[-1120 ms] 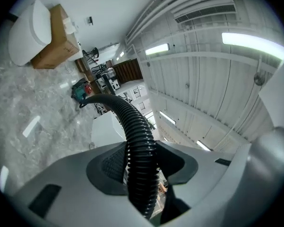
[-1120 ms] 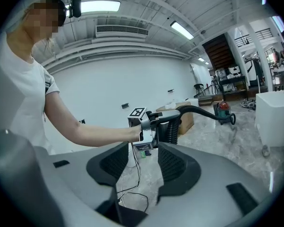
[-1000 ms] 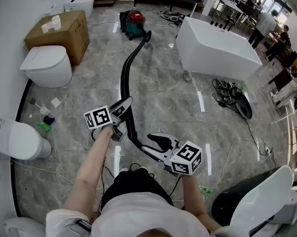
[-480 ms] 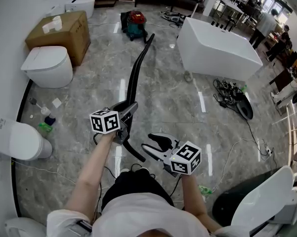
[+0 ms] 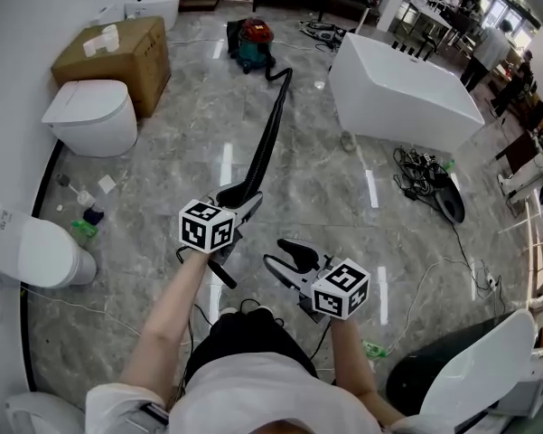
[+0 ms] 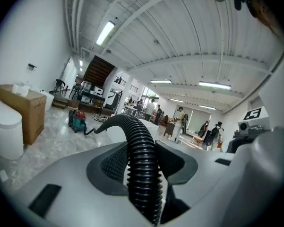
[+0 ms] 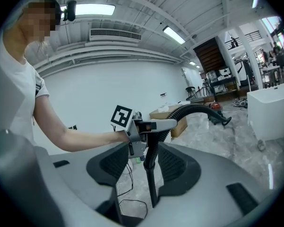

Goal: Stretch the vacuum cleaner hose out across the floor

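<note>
A black ribbed vacuum hose (image 5: 269,129) runs almost straight from the red and teal vacuum cleaner (image 5: 251,43) at the far end of the floor to my left gripper (image 5: 244,202). The left gripper is shut on the hose (image 6: 139,160), with a jaw pad on each side. The hose's short tail (image 5: 221,274) hangs below that grip. My right gripper (image 5: 289,253) stands open and empty just right of the tail, apart from it. In the right gripper view the left gripper (image 7: 149,126) and the hanging tail (image 7: 151,178) show beyond the open right gripper (image 7: 149,167).
A white bathtub (image 5: 402,93) stands at the right. A toilet (image 5: 90,116) and a cardboard box (image 5: 117,52) stand at the left, another toilet (image 5: 36,251) nearer. Small bottles (image 5: 86,215) lie by the wall. A cable tangle (image 5: 425,174) lies right of centre.
My left gripper has moved right and rolled with the hose in it. The hose has straightened toward the vacuum cleaner. Its tail has swung left, away from the right gripper.
</note>
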